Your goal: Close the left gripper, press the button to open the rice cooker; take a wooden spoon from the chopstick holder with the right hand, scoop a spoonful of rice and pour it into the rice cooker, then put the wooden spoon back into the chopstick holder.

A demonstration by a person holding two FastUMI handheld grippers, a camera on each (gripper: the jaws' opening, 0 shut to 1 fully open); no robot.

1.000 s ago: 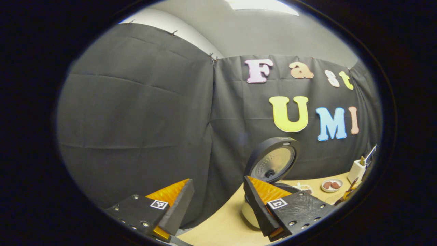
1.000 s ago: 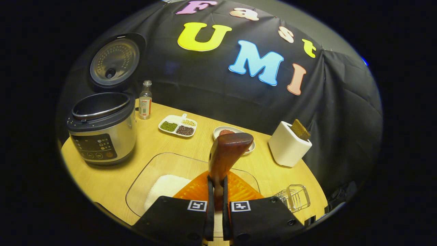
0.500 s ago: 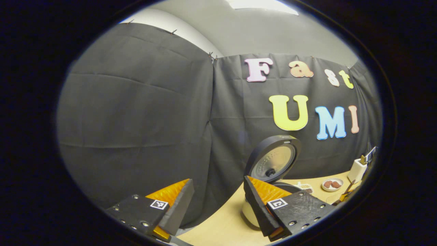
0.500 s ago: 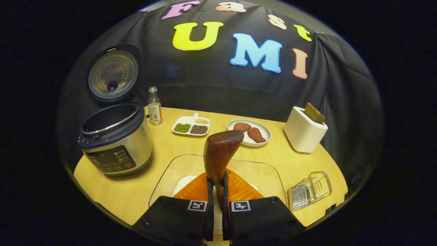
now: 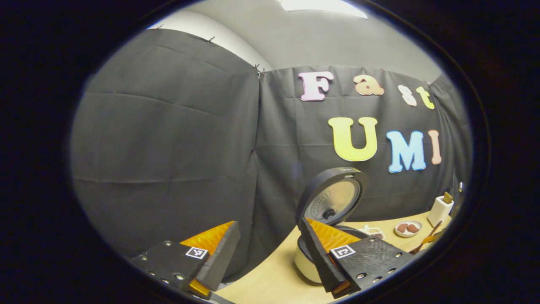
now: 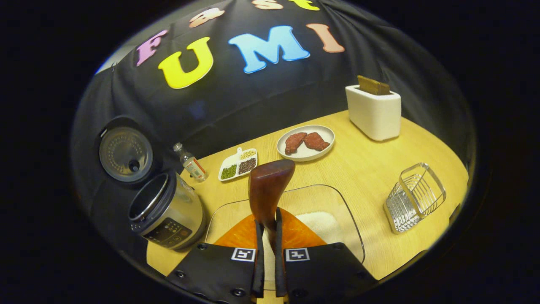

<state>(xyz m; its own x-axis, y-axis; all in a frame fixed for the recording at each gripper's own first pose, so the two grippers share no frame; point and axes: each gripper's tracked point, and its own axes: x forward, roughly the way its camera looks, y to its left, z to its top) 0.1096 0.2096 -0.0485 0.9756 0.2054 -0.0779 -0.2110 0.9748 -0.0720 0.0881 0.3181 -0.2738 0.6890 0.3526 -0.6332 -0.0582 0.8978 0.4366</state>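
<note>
My right gripper point(image 6: 267, 219) is shut on the handle of the dark wooden spoon point(image 6: 270, 188). The spoon's bowl sticks out ahead, over the clear glass dish point(image 6: 346, 207) that holds white rice point(image 6: 320, 221). The rice cooker point(image 6: 168, 211) stands at the left with its lid point(image 6: 125, 154) swung up and its pot showing. The white chopstick holder point(image 6: 373, 112) stands at the far right with a brown piece in it. My left gripper point(image 5: 268, 232) hangs open with nothing between its fingers, left of the open rice cooker point(image 5: 331, 198).
On the wooden table point(image 6: 367, 160) sit a plate of meat point(image 6: 306, 141), a divided dish of beans point(image 6: 238, 162), a small bottle point(image 6: 190, 162) and a wire rack point(image 6: 415, 196) lying at the right. The plate point(image 5: 408, 228) and holder point(image 5: 440, 210) appear far right.
My right gripper has rolled with the spoon: the cooker slid down-left in its view, the holder rose at the right, and the rice now lies right of the fingers. The left gripper barely shifted.
</note>
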